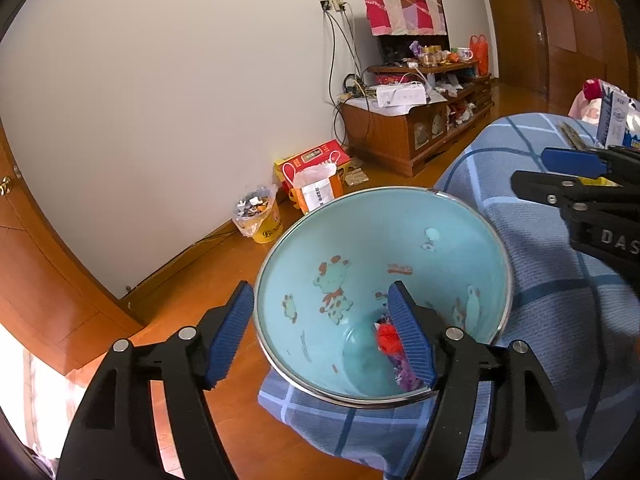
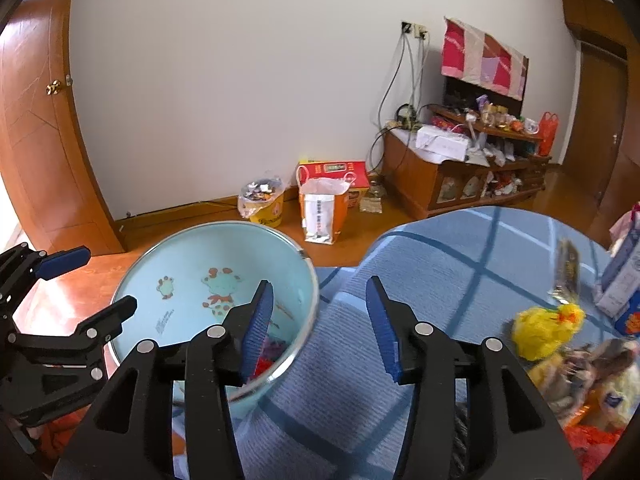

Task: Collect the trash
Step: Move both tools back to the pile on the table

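**Remaining trash lay to the right, nearer the right hand**

At the edge of the blue checked bed cover (image 2: 460, 264), the pale blue bin (image 1: 360, 248) stood with red and purple scraps (image 1: 390, 336) already at its bottom. The left gripper (image 1: 324, 336) hung at the bin's rim with its fingers spread wide, one pad outside the wall and the other over the opening, nothing between them. The right gripper (image 2: 320, 324) was likewise open and empty, its fingers straddling the bin's right rim and the cover beside it.

What the next move appeared to turn on was the heap still on the cover: a crumpled yellow wrapper (image 2: 544, 332), with more mixed wrappers (image 2: 592, 376) below it, lay well to the right of the right fingers and away from the bin. The right hand was plainly the nearer one. The yellow wrapper's longer side ran roughly left to right, so a grasp across it would probably suit. A white and blue carton (image 2: 624, 276) stood upright just behind the heap.
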